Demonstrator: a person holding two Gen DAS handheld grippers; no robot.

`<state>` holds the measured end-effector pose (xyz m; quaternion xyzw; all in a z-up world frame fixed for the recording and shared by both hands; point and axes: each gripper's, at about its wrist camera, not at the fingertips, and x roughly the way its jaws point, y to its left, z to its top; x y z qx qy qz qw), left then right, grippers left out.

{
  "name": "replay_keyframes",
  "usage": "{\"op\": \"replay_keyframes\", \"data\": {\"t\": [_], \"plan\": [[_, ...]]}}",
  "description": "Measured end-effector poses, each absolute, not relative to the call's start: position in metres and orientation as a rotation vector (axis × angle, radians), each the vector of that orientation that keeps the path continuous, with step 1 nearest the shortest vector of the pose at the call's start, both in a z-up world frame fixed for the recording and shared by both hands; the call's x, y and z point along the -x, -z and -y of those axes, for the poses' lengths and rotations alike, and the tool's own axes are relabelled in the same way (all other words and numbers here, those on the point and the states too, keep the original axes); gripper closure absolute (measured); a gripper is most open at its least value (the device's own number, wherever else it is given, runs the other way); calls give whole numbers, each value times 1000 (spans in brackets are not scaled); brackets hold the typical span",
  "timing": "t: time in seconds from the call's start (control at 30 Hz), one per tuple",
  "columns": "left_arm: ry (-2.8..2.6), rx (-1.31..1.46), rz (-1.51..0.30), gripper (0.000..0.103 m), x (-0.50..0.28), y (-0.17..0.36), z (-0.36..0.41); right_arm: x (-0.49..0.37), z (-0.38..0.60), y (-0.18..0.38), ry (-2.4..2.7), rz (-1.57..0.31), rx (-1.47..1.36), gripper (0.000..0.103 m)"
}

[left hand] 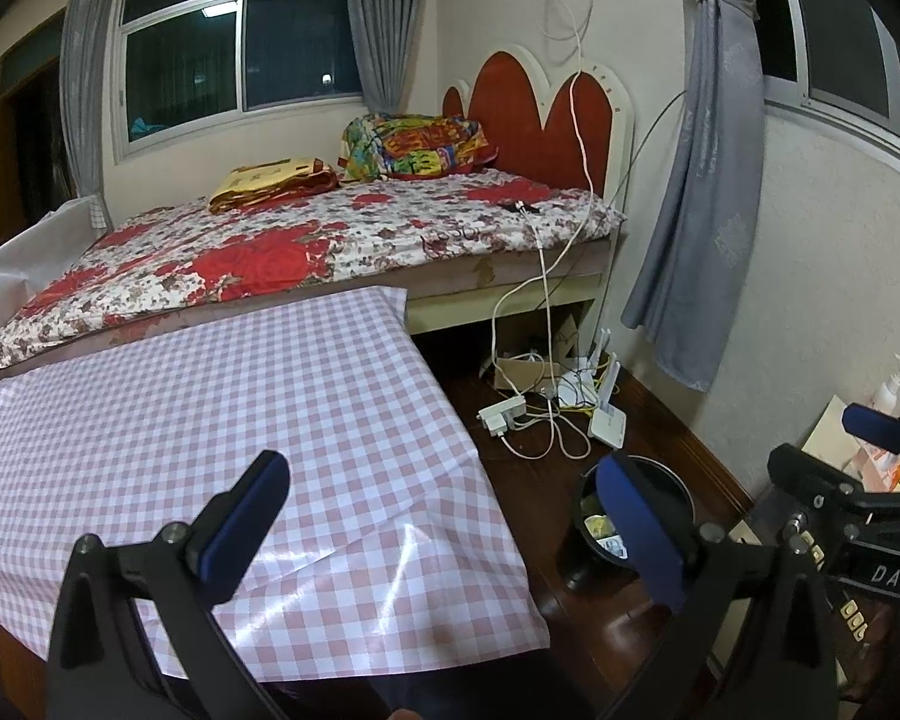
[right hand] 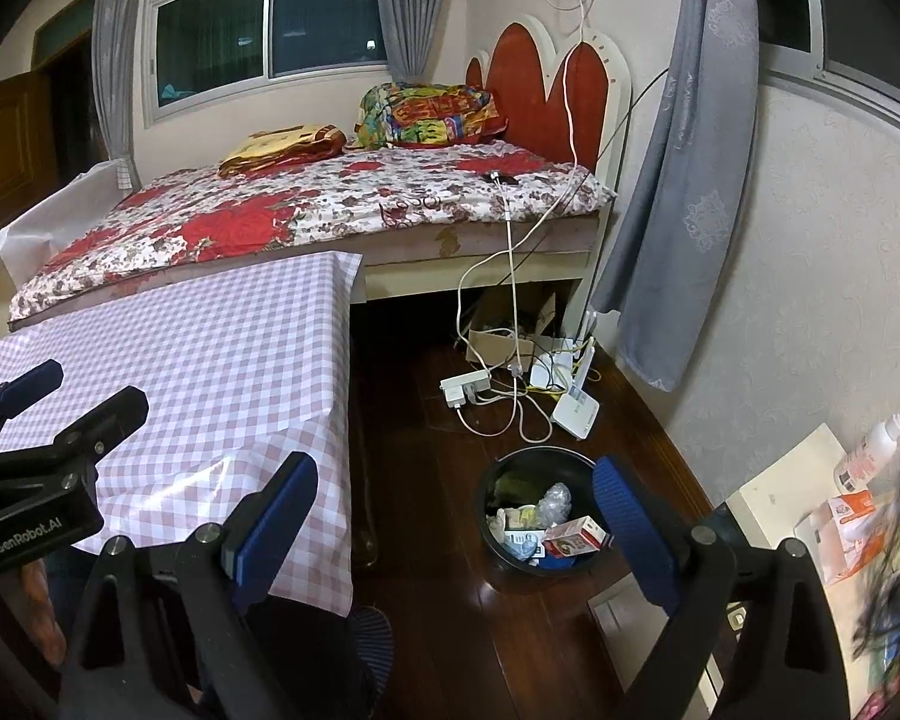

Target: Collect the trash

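Dark floor holds trash bin (right hand: 537, 510) just below wide-open right hand-held gripper (right hand: 456, 516).

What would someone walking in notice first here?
Probably the bed with its red floral sheet and red heart-shaped headboard against the far wall. Nearer, the pink checked tablecloth stands out, with a black bin full of trash on the dark floor beside it.
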<state>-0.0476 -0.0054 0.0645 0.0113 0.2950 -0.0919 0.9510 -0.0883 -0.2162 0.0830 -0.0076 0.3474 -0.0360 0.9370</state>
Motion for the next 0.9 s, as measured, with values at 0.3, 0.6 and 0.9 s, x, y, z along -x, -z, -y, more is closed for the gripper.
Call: {"op": "replay_keyframes", "data": {"t": [0.3, 0.6, 0.9], "plan": [[187, -21, -602, 0, 48, -64, 6, 88, 217, -83, 73, -707, 17, 8], [187, -21, -602, 0, 47, -65, 6, 89, 216, -83, 70, -709, 20, 8], [191, -19, -602, 0, 48, -66, 7, 89, 216, -83, 70, -710, 20, 8]]}}
